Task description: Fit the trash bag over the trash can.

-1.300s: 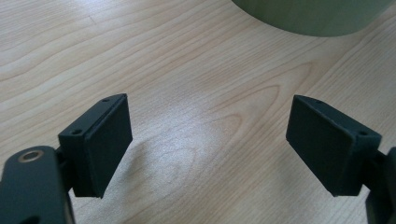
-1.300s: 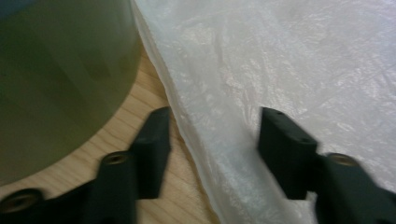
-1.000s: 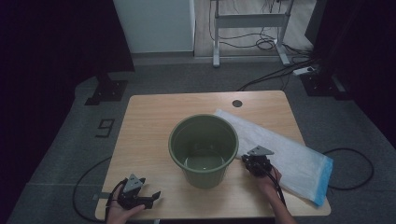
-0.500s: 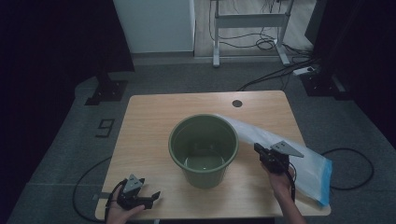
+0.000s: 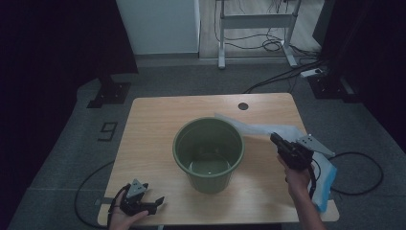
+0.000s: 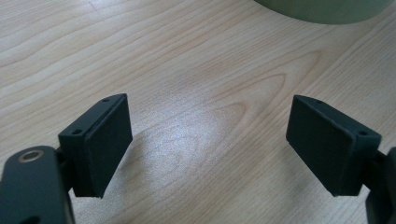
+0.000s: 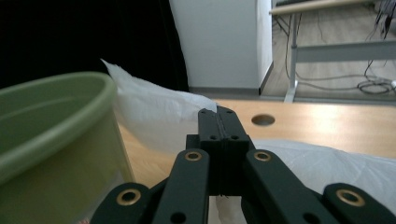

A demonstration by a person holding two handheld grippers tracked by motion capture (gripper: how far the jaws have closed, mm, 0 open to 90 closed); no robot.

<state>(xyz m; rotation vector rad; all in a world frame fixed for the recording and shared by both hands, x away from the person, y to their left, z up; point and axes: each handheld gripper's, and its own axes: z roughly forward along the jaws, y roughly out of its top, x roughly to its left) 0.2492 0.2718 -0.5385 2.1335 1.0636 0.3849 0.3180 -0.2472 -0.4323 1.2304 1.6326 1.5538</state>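
A green bucket (image 5: 210,179) stands upright in the middle of the wooden table (image 5: 153,129). To its right lies a white plastic bag (image 5: 258,128) with a blue end (image 5: 325,191). My right gripper (image 5: 276,140) hangs above the table just right of the bucket, shut on the bag's edge, which drapes up against the bucket's rim. In the right gripper view the shut gripper (image 7: 219,114) pinches the white bag (image 7: 154,116) beside the bucket (image 7: 51,140). My left gripper (image 5: 158,201) rests at the front left corner, open; its gripper view shows the gripper (image 6: 208,135) over bare wood.
A round cable hole (image 5: 243,106) sits near the table's far edge. Cables (image 5: 354,167) trail off the table's right and front-left sides. A metal desk frame (image 5: 253,21) stands on the floor behind. The bucket's base (image 6: 322,9) lies ahead of the left gripper.
My right gripper has risen and drifted right with the bag's edge, pulling that part of the bag off the table. The left gripper has stayed put.
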